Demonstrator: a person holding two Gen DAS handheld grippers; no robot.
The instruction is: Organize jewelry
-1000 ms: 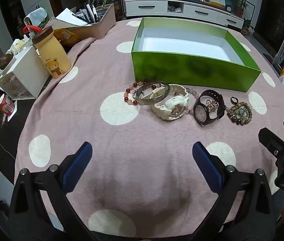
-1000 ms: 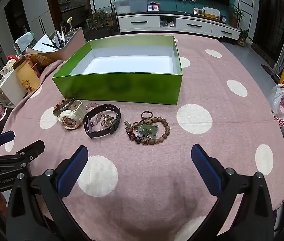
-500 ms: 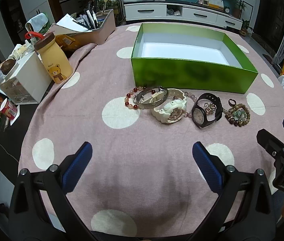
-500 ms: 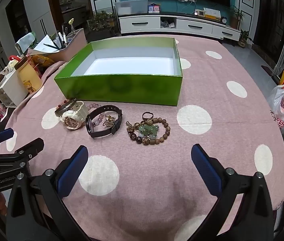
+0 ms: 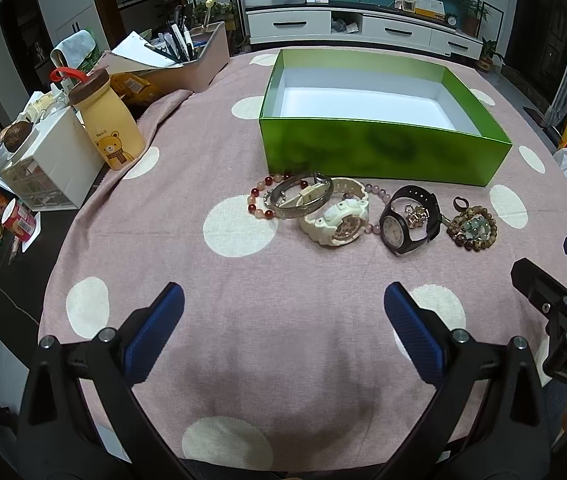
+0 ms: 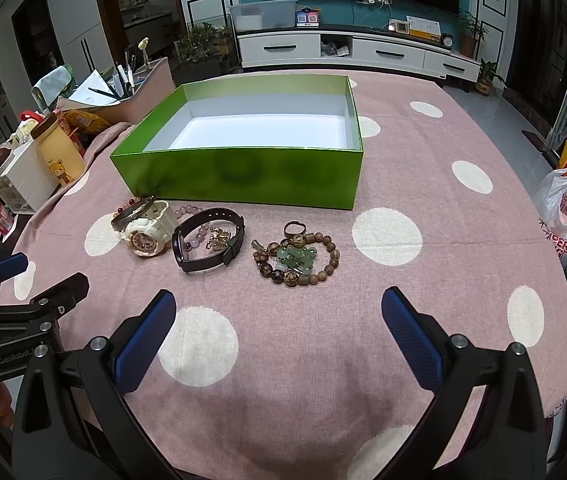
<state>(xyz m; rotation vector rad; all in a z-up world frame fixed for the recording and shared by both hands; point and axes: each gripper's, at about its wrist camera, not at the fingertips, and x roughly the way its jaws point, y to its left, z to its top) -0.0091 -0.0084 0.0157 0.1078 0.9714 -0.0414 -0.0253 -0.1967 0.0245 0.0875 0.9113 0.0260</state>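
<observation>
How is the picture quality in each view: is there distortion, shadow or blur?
Left wrist view: strong fisheye bending, dark corners, a soft shadow on the tablecloth between the fingers. Right wrist view: same bending; the green box front shows blotchy reflections; the jewelry is sharp.

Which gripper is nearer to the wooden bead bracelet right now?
Right. The right gripper sits almost straight in front of the wooden bead bracelet, open. The left gripper is further to its left, facing the white watch, also open.

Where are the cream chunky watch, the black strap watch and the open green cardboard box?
cream chunky watch (image 5: 337, 220), left wrist view, on its case.
black strap watch (image 5: 392, 232), left wrist view, on its dial.
green cardboard box (image 6: 243, 178), right wrist view, on its near wall.
</observation>
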